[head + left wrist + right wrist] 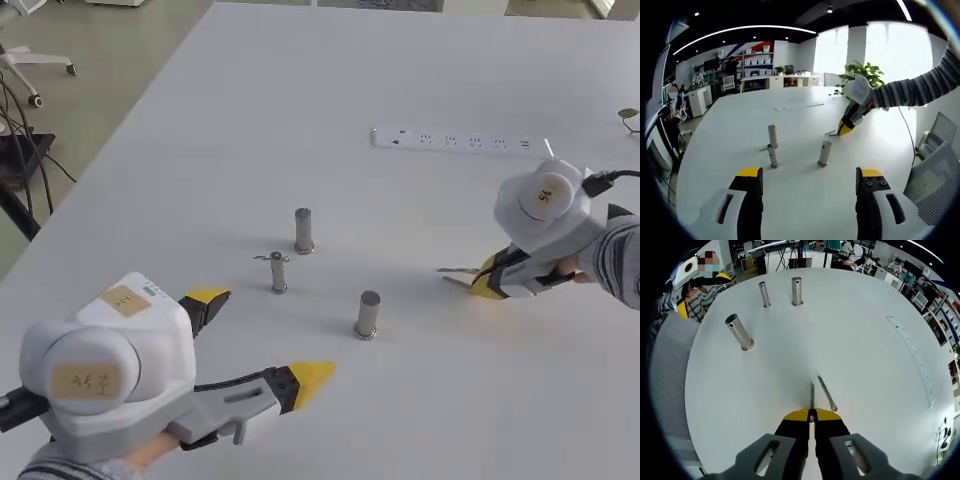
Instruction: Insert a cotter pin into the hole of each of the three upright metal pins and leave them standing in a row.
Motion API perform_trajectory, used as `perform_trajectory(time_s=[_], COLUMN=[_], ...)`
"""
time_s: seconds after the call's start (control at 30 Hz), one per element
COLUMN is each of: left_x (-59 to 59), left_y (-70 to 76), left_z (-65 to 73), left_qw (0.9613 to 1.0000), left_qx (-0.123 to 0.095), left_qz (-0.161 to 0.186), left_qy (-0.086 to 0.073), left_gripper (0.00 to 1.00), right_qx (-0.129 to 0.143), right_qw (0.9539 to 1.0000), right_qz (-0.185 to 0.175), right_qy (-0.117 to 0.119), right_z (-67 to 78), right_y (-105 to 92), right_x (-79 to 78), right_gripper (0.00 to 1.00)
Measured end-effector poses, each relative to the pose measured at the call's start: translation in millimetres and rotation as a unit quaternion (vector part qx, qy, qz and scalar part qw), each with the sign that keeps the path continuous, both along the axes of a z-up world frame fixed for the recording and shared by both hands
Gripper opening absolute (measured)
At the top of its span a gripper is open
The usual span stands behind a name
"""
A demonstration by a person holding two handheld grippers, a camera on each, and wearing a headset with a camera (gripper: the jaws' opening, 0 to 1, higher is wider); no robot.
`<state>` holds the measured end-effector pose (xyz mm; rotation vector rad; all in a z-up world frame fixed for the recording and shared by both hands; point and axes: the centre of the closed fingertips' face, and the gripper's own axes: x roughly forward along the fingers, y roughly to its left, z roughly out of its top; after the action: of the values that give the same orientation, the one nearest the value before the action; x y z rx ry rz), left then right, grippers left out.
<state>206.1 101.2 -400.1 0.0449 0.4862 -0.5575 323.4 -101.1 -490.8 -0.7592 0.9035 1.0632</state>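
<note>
Right fingers (799,415) clenched on cotter pin (811,394), spare pin (826,392) just beside; left fingers (749,173) released.

White power strip (462,141) on white table (300,90)

**Pin end swallowed by the yellow tips**

Right gripper view: the right hand-held gripper (811,415) pinches a cotter pin (812,395), and its near end vanishes between the closed jaws. In the head view, the left hand-held gripper (260,335) runs off the bottom edge, its white body covering most of the hand (140,458). The front metal pin (367,314)'s cross-hole is too small to tell. The striped sleeve (620,255) is cut by the right edge.
</note>
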Motion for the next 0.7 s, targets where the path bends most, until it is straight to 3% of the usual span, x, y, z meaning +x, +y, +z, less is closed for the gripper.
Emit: perform_trajectory(time_s=[0.2,0.47,0.7], left_x=[1.1,0.0,2.5], left_y=[-3.6,-11.4,-22.3], left_z=[4.6,7.6,11.8], left_qw=[1.0,0.9998,0.9993], left_qx=[-0.002,-0.006,-0.012], left_qz=[-0.007,-0.02,-0.035], left_qy=[-0.005,-0.004,0.0], left_gripper=[0.73,0.66,0.57], right_qx=[0.003,0.026,0.047], right_qw=[0.9972,0.9911,0.9811], right_qz=[0.036,0.075,0.12], right_qy=[-0.065,-0.106,-0.145], right_z=[11.6,31.4,51.8], right_y=[9.4,29.4,48.9], right_x=[0.5,-13.1,-31.6], right_gripper=[0.0,0.0,0.0])
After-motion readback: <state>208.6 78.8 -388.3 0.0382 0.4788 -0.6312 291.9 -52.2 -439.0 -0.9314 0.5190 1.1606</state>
